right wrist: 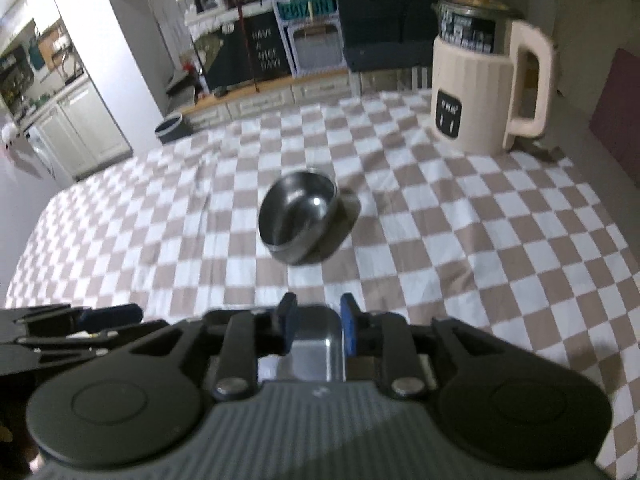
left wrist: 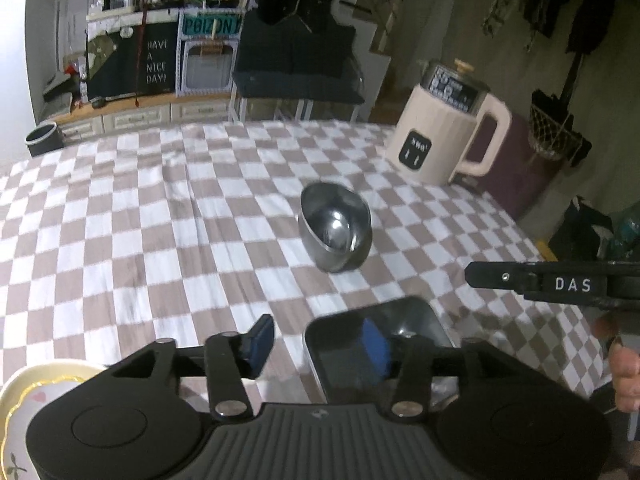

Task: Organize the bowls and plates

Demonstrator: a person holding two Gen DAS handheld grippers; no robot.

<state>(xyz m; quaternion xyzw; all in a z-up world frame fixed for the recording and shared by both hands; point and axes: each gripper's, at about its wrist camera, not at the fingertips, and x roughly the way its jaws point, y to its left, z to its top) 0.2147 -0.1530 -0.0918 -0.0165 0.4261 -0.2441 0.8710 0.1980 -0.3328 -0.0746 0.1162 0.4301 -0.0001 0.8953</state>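
Observation:
A rectangular steel tray lies on the checked tablecloth just under my left gripper. That gripper is open: one blue pad hangs over the tray's inside, the other stands outside its left rim, and neither presses on it. In the right wrist view the same tray shows between the parted pads of my right gripper, which is open and not clamping it. A round steel bowl stands alone further out on the cloth, ahead of both grippers.
A cream electric jug stands at the table's far right. Stacked ceramic plates sit at the near left edge. The right gripper's body and a hand reach in from the right. Cabinets and shelves stand beyond the table.

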